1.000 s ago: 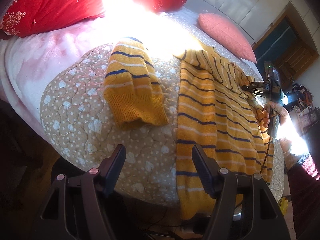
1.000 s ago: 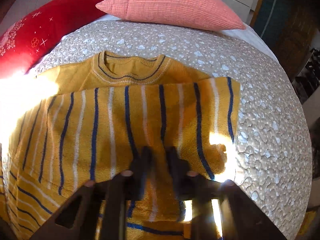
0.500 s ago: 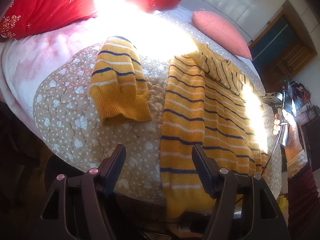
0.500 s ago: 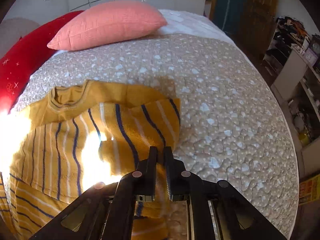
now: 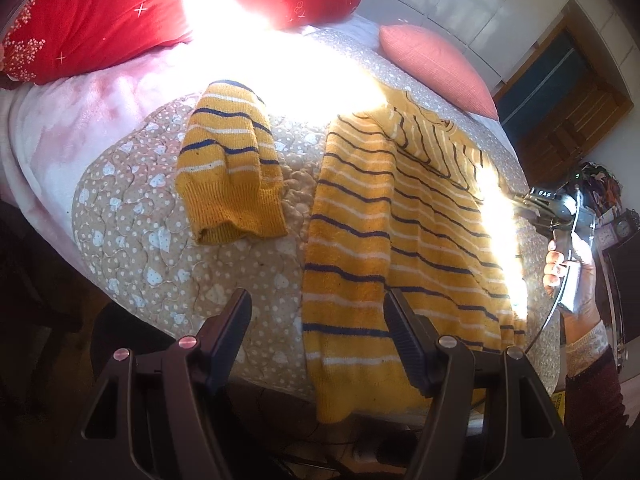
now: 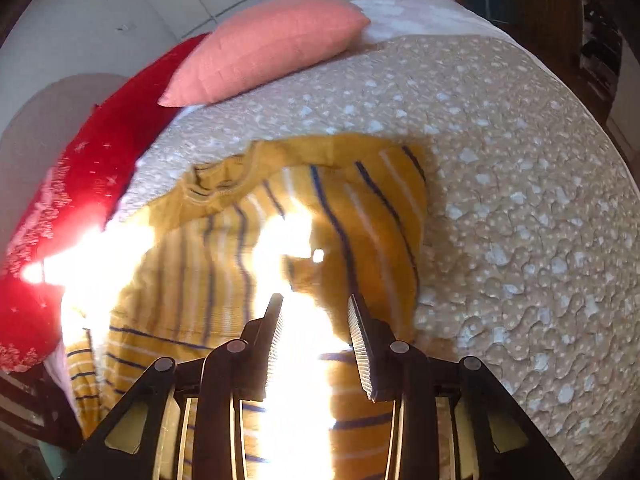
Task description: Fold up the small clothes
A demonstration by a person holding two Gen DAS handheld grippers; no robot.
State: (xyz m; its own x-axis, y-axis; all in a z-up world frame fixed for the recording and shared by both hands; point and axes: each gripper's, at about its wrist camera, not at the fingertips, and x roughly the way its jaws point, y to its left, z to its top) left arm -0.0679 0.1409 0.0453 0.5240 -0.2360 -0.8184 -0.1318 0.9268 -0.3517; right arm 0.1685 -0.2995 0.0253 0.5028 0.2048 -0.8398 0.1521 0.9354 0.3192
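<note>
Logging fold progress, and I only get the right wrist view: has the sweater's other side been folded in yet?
Observer: Not visibly. The left wrist view shows a striped sleeve spread flat on the quilt beside the sweater; glare hides where they join.
Operator: Are the left tongs on it?
Observer: No. The left tongs hang open over the quilt's near edge, with nothing between them.

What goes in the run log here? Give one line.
right tool: opening, empty, over sweater | left tool: open, empty | sleeve: unfolded
</note>
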